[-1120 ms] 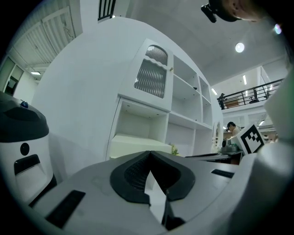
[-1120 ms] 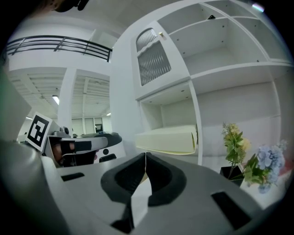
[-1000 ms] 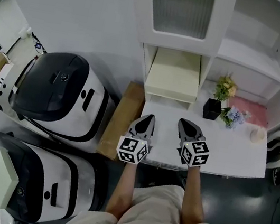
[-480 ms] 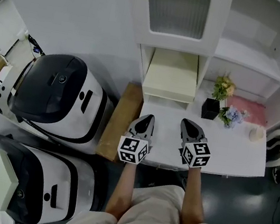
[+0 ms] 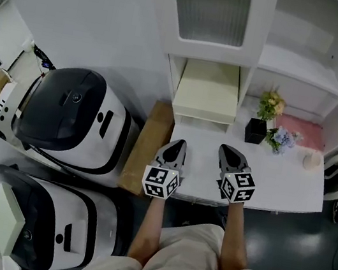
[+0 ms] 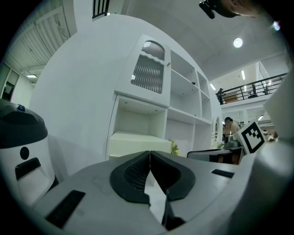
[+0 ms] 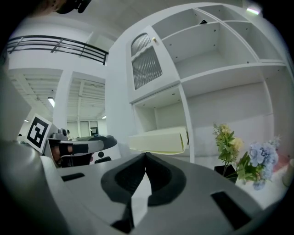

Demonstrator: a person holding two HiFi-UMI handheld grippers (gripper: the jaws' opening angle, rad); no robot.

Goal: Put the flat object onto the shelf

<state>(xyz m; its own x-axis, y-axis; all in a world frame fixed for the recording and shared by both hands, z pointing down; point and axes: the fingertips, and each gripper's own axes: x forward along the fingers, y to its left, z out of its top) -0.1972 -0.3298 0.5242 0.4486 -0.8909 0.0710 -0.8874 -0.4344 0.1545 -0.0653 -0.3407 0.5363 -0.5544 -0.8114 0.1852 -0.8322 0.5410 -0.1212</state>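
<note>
A flat cream box [image 5: 207, 91] lies in the low shelf compartment of the white shelf unit [image 5: 255, 65], its front edge sticking out over the white table [image 5: 277, 179]. It shows in the left gripper view as the cream box [image 6: 138, 142] and in the right gripper view as the cream box [image 7: 158, 140]. My left gripper [image 5: 177, 146] and right gripper [image 5: 227, 152] hover side by side over the table's near edge, well short of the box. Both are shut with nothing between the jaws.
A black pot of yellow flowers [image 5: 259, 125], a bunch of blue flowers [image 5: 281, 139], a pink mat [image 5: 303, 131] and a small white cup [image 5: 312, 162] sit on the right of the table. A cardboard box [image 5: 147, 143] and two large white-black machines [image 5: 72, 114] stand left.
The head view has shifted slightly. Both grippers and the cream box stay where they were.
</note>
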